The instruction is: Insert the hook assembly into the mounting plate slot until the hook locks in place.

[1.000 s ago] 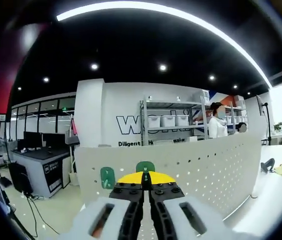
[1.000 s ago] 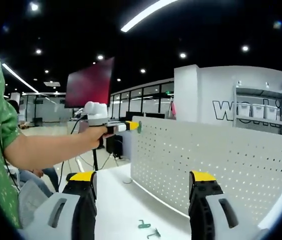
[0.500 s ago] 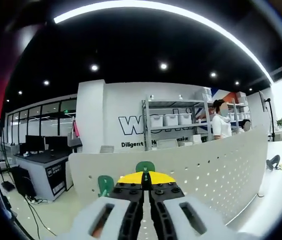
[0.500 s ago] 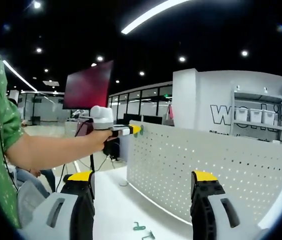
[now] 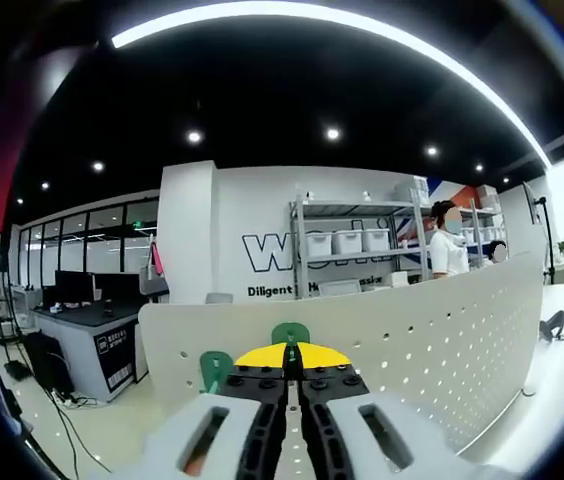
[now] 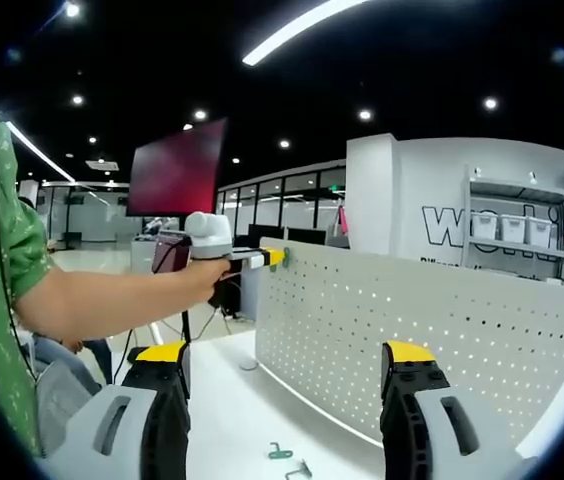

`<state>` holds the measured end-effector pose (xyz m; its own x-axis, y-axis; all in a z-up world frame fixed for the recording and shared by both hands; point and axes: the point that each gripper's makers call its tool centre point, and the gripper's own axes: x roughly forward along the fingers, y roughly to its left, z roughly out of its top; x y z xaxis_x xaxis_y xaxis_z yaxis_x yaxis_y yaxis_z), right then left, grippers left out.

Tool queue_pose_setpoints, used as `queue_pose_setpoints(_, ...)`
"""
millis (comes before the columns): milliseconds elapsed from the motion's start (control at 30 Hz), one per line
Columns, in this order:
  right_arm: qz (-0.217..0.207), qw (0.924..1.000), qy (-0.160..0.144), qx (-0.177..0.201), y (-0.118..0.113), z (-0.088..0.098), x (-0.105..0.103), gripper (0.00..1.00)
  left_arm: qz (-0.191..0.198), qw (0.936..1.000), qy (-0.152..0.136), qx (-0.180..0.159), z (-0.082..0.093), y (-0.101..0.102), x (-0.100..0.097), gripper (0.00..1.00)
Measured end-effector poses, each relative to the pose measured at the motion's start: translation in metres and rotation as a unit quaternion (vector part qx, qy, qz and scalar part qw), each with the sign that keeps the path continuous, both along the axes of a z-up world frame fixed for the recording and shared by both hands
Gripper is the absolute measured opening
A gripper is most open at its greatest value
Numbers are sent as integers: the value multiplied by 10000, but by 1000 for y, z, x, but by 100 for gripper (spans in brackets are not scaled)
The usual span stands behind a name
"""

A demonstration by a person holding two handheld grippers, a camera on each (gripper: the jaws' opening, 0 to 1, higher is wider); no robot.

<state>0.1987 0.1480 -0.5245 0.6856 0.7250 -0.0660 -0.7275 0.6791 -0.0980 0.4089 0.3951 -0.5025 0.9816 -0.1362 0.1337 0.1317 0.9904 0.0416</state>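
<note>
The mounting plate (image 6: 412, 330) is a white perforated board standing upright on the table. My left gripper (image 5: 289, 352) is shut on a green hook (image 5: 290, 333) and holds it at the plate's (image 5: 432, 340) top edge. A second green hook (image 5: 214, 368) sits on the plate just to the left. In the right gripper view a person's hand holds the left gripper (image 6: 274, 258) at the plate's upper left corner, the green hook (image 6: 283, 257) at its tip. My right gripper (image 6: 284, 355) is open, nothing between its jaws, in front of the plate.
Two loose green hooks (image 6: 280, 453) lie on the white table (image 6: 232, 400) below the plate. A person's bare arm and green sleeve (image 6: 2, 260) reach in from the left. Shelving (image 5: 352, 245), desks and a standing person (image 5: 448, 245) are behind the plate.
The left gripper with its hook has edged slightly further over the plate's top corner. The right gripper stays open and barely moves.
</note>
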Motion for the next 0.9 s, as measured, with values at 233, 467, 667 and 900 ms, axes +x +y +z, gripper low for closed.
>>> queue_pose_setpoints(233,-9,10000,38,40,-1,-1,0,79,-20,10000,-68,-3,-1,1,1,2)
queue_pose_setpoints(467,24,9999,62,91,1,0,0,79,-6,10000,-74,-16,-3,2,1,2)
queue_pose_setpoints(667,21,9999,70,90,1,-1,0,79,12,10000,-44,-12,-8,3,1,2)
queue_pose_setpoints(900,46,9999,74,103,2,-1,-1,78,10,10000,-40,4,-11,2,1,2)
